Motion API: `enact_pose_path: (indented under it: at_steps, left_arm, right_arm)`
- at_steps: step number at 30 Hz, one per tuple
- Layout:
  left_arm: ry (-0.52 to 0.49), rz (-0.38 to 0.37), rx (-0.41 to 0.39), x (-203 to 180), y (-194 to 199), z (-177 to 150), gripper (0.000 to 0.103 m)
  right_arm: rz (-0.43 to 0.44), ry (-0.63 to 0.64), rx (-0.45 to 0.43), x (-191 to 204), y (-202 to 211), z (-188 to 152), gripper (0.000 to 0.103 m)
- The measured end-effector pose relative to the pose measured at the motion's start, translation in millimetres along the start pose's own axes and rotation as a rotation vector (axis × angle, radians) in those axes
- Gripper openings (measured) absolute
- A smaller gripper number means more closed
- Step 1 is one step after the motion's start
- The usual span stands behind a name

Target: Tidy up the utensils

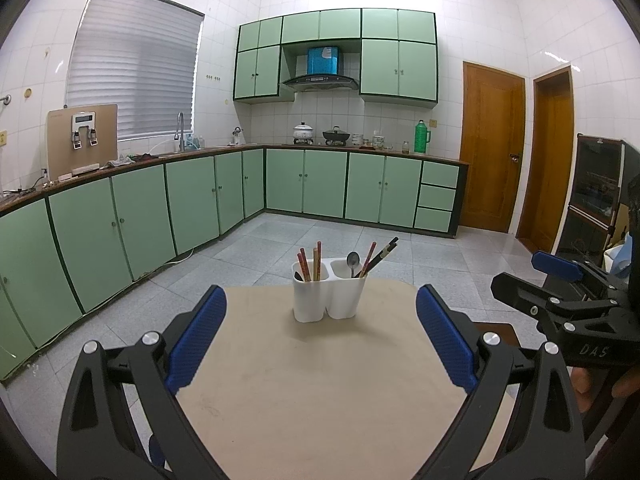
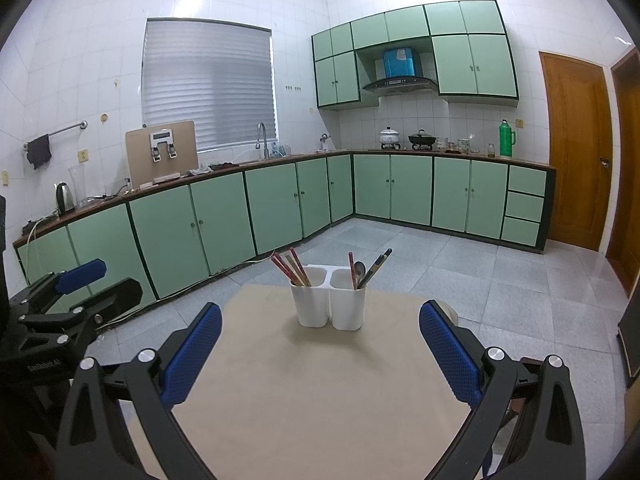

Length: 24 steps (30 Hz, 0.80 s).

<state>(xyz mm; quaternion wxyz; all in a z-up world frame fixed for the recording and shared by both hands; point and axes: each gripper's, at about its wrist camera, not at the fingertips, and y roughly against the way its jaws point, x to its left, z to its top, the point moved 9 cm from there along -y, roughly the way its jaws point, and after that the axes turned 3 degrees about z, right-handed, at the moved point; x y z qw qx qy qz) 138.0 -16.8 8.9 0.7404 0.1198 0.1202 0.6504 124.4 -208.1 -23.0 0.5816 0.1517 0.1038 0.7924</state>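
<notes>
A white two-cup utensil holder (image 1: 329,297) (image 2: 328,302) stands at the far edge of a small beige table (image 1: 320,392) (image 2: 316,384). Its left cup holds several reddish chopsticks (image 1: 309,262) (image 2: 291,266). The right cup holds a metal spoon (image 1: 353,261) (image 2: 360,270), a red chopstick and dark chopsticks (image 1: 382,254) (image 2: 378,265). My left gripper (image 1: 320,336) is open and empty, short of the holder. My right gripper (image 2: 320,348) is open and empty too, at a like distance. Each gripper shows at the side of the other's view.
Green floor cabinets (image 1: 192,200) (image 2: 224,216) under a counter run along the left and back walls. Wooden doors (image 1: 492,144) (image 2: 576,148) stand at the right. A dark glass-fronted cabinet (image 1: 596,196) is close on the right. Grey tiled floor (image 1: 420,256) surrounds the table.
</notes>
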Motion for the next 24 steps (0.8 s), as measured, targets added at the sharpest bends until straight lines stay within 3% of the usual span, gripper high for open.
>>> enact_pose_path:
  at_steps: [24]
  left_arm:
    - [0.006,0.011,0.017,0.3,-6.0,-1.1,0.093]
  right_arm:
    - [-0.001,0.0,0.007,-2.6,-3.3,-4.0,0.097]
